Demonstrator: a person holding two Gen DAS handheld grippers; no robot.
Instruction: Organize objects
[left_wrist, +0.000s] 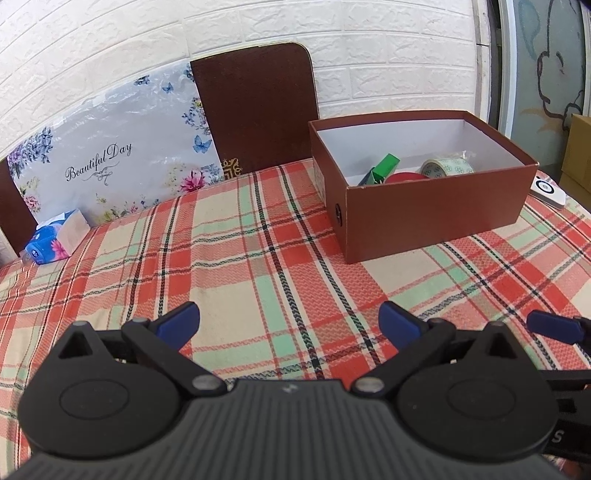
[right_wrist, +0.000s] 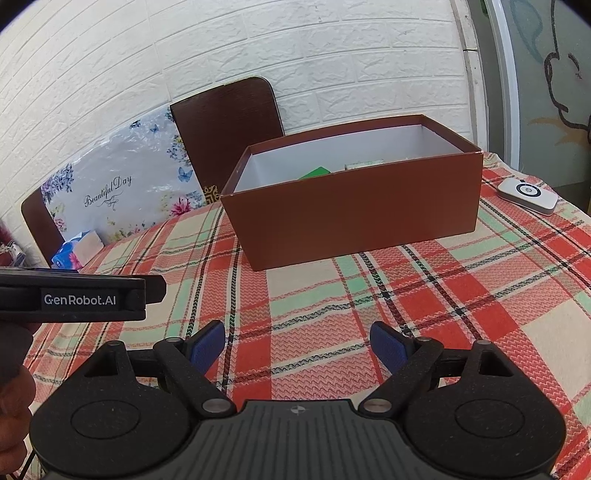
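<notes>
An open brown box (left_wrist: 436, 206) stands on the plaid tablecloth (left_wrist: 240, 258), ahead and to the right. Inside it I see a green item (left_wrist: 386, 166), a red round thing (left_wrist: 406, 178) and a roll of patterned tape (left_wrist: 447, 167). The box also shows in the right wrist view (right_wrist: 354, 218), with the green item (right_wrist: 316, 172) just above its rim. My left gripper (left_wrist: 290, 319) is open and empty above the cloth. My right gripper (right_wrist: 297, 345) is open and empty; one of its blue fingers (left_wrist: 552, 325) shows at the right of the left wrist view.
A white device with a ring mark (right_wrist: 528, 195) lies right of the box. A blue tissue pack (left_wrist: 57, 236) sits at the far left. A floral board (left_wrist: 110, 155) and a brown board (left_wrist: 255, 110) lean on the white brick wall. The left gripper's body (right_wrist: 74, 297) is at the left.
</notes>
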